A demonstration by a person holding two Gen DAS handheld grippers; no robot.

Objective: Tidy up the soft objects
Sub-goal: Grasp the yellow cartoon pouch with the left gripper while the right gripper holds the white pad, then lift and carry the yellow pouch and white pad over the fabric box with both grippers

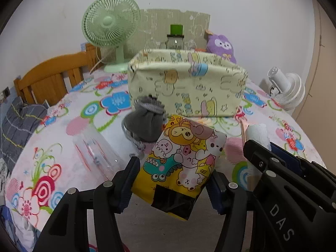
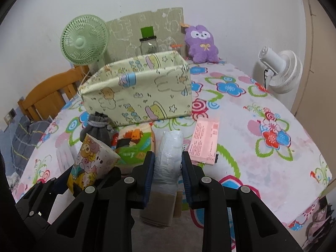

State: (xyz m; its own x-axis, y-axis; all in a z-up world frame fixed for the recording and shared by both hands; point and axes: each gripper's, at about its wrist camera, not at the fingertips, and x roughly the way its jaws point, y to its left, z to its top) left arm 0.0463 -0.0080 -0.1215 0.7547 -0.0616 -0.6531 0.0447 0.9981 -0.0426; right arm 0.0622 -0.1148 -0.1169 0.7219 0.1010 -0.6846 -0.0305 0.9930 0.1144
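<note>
A yellow cartoon pouch point(image 1: 180, 163) is being clamped between the half-closed jaws of the left gripper point(image 1: 174, 180). A white plastic roll point(image 2: 170, 155) is being squeezed lengthwise by the tightly closed right gripper point(image 2: 168, 168). Both are being held just short of the fabric bin point(image 1: 189, 84), straight ahead on the worktop point(image 2: 262, 147).

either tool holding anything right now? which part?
Both. Left tool grips the yellow cartoon packet by its two side edges near the bottom. Right tool is shut on the white plastic roll, pads on its sides around the middle.
</note>
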